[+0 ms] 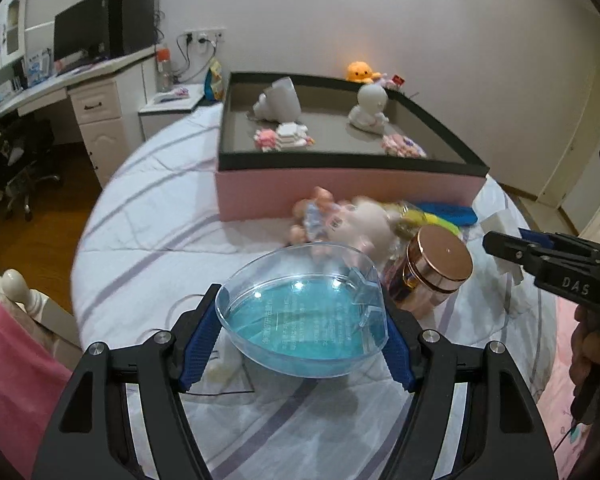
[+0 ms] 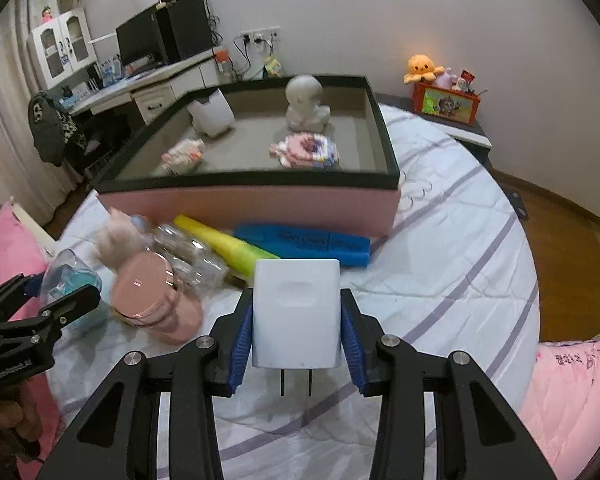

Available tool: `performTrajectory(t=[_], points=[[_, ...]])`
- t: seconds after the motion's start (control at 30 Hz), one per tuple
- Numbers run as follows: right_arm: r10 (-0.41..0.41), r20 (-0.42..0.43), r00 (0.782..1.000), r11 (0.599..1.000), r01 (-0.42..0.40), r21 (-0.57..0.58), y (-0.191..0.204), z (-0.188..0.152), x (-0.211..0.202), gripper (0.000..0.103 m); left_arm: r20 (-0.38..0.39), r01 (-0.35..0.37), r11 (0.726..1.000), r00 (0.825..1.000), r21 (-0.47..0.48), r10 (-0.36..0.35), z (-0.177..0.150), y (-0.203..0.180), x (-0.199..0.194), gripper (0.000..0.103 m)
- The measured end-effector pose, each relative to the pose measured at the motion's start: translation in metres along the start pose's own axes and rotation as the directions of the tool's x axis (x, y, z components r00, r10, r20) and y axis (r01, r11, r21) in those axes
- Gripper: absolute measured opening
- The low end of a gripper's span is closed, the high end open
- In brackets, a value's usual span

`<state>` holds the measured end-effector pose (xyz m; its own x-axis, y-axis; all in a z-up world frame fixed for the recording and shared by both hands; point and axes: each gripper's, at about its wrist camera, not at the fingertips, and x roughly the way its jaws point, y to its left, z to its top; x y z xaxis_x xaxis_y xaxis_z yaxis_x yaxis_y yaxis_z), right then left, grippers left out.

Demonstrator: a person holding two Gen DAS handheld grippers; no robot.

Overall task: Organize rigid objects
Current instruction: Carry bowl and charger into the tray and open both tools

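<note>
Desk (image 2: 156, 80) at ten o'clock carries a dark monitor (image 2: 138, 42). Orange plush octopus (image 2: 420, 67) at one o'clock. Pink pillow (image 2: 8, 248) at nine o'clock.

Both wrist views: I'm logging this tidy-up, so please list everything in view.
Tray: one, black-rimmed pink, on the bed.
Figurines: two, white, inside the tray.
Block toys: two, pink-white, inside the tray.
Heart box: one, clear-teal, between the left pads.
Charger: one, white, between the right pads.
Jar: one, rose-gold lid, beside the heart box.
Doll: one, before the tray.
Tubes: yellow and blue, before the tray.
Left gripper: black, blue pads.
Right gripper: same.
</note>
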<state>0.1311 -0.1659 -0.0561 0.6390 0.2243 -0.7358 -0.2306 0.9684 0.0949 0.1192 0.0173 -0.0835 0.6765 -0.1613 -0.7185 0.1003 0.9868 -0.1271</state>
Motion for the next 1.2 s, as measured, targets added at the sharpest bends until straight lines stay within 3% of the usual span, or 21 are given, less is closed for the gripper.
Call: performTrajectory(t=[0.33,0.57,0.87,1.2], points=[[0.032,0.091,0.995,0.999,-0.029,-0.032,0.01,0.04,-0.018,0.041,0.122,-0.002,1.0,0.992,0.01,0.001,0.041,0.006,-0.031,0.072],[0.034,0.142,0.989,0.999,-0.029,-0.039,0.009,0.081,-0.01,0.041,0.181,0.012,1.0,0.983,0.022,-0.016,0.094,0.003,-0.016,0.072],[0.03,0.13,0.991,0.999,-0.027,-0.019,-0.002,0.127,0.032,0.041,0.153,0.045,0.999,0.987,0.011,-0.046,0.142,-0.004,0.037,0.072],[0.016,0.041,0.999,1.0,-0.016,-0.009,-0.014,0.142,0.089,0.041,0.066,0.052,0.999,0.996,0.017,-0.053,0.166,-0.01,0.096,0.072]])
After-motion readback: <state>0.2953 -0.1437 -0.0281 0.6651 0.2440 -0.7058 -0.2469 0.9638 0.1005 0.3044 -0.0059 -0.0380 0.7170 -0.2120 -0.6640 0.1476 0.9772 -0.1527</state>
